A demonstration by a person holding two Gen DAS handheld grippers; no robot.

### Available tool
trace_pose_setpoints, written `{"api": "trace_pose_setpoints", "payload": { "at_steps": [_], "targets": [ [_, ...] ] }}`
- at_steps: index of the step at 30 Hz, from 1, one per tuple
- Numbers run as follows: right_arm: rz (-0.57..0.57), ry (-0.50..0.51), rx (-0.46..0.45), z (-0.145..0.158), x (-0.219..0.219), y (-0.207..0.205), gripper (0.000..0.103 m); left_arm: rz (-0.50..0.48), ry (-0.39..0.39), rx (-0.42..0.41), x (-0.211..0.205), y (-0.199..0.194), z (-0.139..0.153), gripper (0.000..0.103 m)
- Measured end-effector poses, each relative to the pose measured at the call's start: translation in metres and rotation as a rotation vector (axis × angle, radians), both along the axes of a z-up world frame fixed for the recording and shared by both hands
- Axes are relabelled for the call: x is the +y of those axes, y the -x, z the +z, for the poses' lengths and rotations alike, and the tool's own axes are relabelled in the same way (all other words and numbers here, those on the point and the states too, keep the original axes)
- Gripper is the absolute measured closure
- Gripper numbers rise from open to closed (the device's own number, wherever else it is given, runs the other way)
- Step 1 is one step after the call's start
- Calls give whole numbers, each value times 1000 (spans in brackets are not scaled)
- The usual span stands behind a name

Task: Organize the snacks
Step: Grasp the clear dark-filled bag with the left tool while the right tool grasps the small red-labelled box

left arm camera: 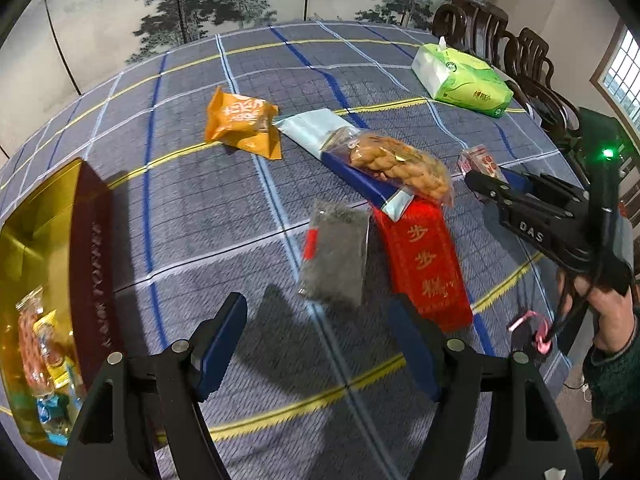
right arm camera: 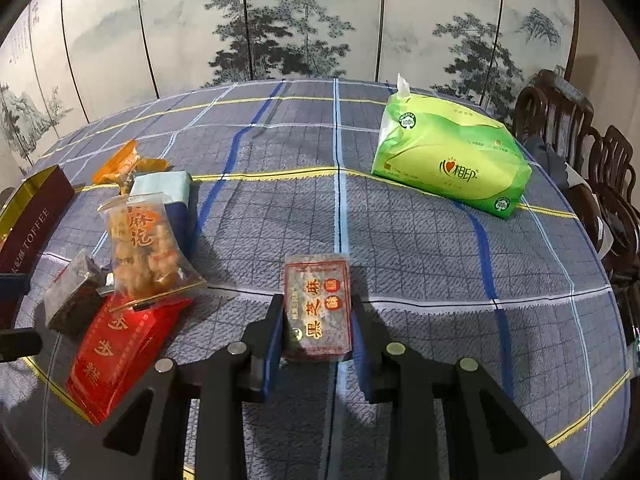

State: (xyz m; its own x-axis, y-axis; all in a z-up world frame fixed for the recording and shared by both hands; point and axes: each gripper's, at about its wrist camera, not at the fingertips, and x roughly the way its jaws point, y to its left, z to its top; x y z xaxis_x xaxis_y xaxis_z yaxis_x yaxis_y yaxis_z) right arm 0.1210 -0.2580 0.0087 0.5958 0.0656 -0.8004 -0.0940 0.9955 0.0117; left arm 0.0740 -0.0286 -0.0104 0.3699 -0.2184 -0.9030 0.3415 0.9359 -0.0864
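Observation:
In the right wrist view my right gripper is shut on a small red-bordered sesame packet, held just above the cloth. My left gripper stands open with nothing between its fingers. Just beyond its fingertips lies a dark sesame packet. Beside that lies a red packet with a clear bag of fried dough twists and a blue packet behind it. An orange packet lies further back. The gold toffee box at far left holds several snacks.
A green tissue pack sits at the back right of the checked tablecloth. Dark wooden chairs line the right edge. A painted folding screen stands behind the table. A person's hand holds the right gripper.

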Motion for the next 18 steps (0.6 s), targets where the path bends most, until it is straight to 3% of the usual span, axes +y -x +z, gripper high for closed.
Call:
{"api": "trace_pose_setpoints", "payload": {
  "at_steps": [6,9,18],
  "targets": [
    [0,-6,-1,0,0,0,72,12,-8,16,-8,-12,-9,36],
    [0,-5,-1,0,-1,0,72,7,-9,24,-12,-16,-14,42],
    [0,-5,-1,0,0,1,71,3,4,32,-15,-24,-18,69]
  ]
}}
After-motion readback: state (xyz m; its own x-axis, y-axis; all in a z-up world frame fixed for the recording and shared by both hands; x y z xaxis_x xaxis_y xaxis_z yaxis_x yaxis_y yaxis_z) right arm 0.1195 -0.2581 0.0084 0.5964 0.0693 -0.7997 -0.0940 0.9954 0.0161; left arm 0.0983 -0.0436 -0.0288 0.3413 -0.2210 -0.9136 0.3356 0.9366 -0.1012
